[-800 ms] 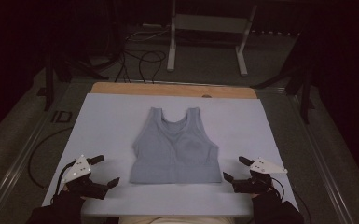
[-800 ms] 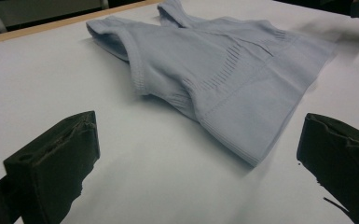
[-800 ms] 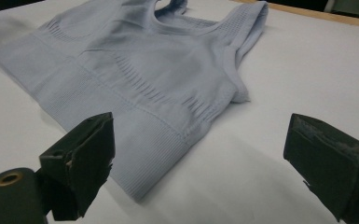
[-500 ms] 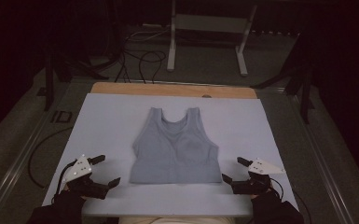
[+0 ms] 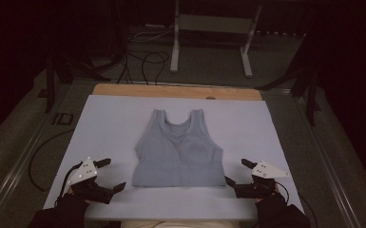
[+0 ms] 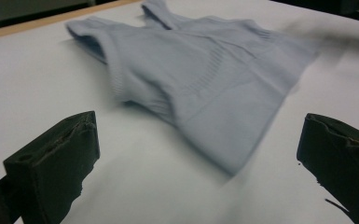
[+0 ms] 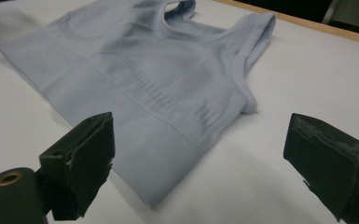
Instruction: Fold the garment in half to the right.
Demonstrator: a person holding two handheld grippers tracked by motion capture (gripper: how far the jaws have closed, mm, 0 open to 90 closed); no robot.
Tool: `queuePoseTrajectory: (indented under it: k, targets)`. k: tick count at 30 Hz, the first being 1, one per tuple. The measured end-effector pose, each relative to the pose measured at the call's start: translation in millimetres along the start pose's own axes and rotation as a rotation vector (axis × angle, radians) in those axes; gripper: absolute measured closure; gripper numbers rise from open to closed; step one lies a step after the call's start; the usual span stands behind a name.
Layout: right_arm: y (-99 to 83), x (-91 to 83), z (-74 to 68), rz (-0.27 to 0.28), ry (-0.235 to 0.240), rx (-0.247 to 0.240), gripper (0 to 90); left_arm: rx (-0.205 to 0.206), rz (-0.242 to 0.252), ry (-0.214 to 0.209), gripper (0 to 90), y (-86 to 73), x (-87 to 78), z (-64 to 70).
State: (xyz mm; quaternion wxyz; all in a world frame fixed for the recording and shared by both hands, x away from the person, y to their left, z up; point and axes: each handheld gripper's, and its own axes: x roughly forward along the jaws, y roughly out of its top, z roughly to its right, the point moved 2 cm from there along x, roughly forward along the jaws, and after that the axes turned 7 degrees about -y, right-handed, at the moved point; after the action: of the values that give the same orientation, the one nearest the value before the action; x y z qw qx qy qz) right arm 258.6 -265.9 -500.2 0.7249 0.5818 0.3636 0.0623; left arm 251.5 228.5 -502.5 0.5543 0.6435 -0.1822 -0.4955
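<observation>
R gripper (image 5: 237, 175) edged in twd top (image 5: 178, 152) hem; L gripper (image 5: 111, 175) low beside; both fingers wide apart, empty.

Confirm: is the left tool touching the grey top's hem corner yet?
Apart. The left gripper view shows the left tool with jaws spread wide and bare table surface between them and the top.

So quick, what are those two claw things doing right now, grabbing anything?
Left gripper: open, holding nothing, beside the top's hem corner.
Right gripper: open, holding nothing, at the opposite corner.
</observation>
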Motion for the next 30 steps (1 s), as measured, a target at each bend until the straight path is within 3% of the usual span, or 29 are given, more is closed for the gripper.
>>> queuePoseTrajectory:
  k: [4,6,13,24,30]
  targets:
    - [13.9,-4.0,-6.0,0.014,-0.006,-0.025,9.0,0.017,-0.022,-0.030,0.0,9.4,1.8,7.2]
    - [22.1,-6.7,-7.8,0.024,0.007,-0.011,9.0,0.018,-0.019,-0.039,0.0,14.5,0.0,9.4]
    - [49.9,-9.5,-10.7,0.043,0.008,-0.052,9.0,0.027,-0.017,-0.036,0.0,28.4,-5.1,10.8]
    - [100.0,8.4,-5.9,0.074,0.024,-0.077,9.0,0.028,-0.032,-0.022,0.0,51.9,-8.4,7.8]
    - [130.8,29.9,-11.5,0.097,0.068,-0.097,9.1,0.047,-0.055,-0.015,0.0,62.7,-5.6,7.8]
